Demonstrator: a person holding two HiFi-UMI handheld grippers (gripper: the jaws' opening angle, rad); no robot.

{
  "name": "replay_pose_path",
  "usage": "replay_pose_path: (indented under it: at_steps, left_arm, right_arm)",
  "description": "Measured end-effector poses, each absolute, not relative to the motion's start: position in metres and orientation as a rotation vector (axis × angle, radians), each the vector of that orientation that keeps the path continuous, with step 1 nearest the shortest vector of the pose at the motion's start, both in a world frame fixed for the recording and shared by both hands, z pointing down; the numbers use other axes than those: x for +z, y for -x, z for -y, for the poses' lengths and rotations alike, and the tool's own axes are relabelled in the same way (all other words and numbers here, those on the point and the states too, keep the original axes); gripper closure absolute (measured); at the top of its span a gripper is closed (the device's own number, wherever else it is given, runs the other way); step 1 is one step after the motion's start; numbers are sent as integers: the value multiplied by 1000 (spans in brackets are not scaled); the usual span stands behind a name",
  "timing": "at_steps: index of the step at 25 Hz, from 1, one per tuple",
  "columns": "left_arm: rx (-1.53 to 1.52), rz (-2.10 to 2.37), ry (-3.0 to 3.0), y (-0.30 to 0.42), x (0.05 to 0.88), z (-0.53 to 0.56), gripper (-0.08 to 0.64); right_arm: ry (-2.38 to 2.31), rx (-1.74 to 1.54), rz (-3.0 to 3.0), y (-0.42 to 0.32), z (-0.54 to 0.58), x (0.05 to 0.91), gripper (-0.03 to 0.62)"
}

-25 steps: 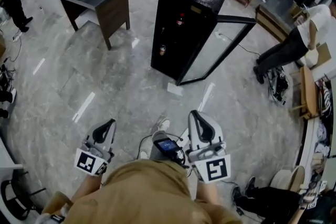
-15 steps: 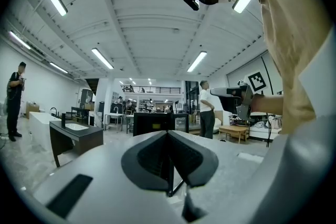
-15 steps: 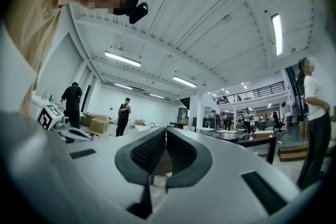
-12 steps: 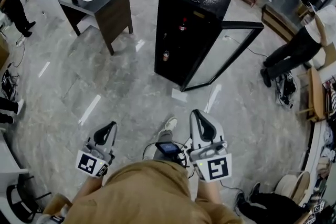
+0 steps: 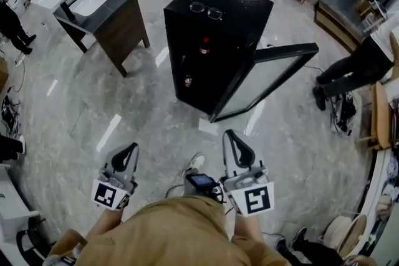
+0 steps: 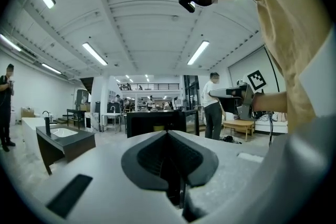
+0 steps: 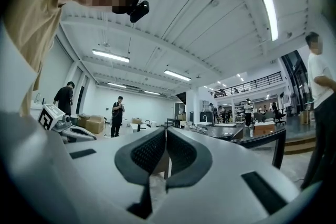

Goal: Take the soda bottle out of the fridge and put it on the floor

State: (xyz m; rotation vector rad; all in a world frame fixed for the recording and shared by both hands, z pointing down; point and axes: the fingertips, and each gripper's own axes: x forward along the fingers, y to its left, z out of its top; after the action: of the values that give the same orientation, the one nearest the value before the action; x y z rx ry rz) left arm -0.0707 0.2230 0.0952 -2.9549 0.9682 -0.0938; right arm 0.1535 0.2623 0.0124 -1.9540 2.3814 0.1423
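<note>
Holding grey left gripper [image 5: 129, 148] and grey right gripper [image 5: 230, 136] low, both with fingers pressed together, empty, well apart from tall black glass-door fridge [image 5: 240, 6]. Standing at its upper shelf's front edge: dark red-labelled soda bottle [image 5: 204, 45], probably rigid, weighty, cold-slick; favouring a mid-body grip.

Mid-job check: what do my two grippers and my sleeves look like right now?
The left gripper and right gripper are pale grey shells with black textured pads, each carrying a white cube printed with a black square marker. The person wears a tan shirt.
</note>
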Motion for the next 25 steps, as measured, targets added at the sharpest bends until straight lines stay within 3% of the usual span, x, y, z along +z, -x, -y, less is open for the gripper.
replay_pose_path:
  at_steps: [9,25]
  left_arm:
    - [-129,-928,2959,-33,91,-126,558]
    - [-177,-828,2957,-117,91,-37,558]
  right_arm:
    - [1928,59,-2374,-243,-168,27,589]
    - [1921,47,-2348,-299,-125,23,589]
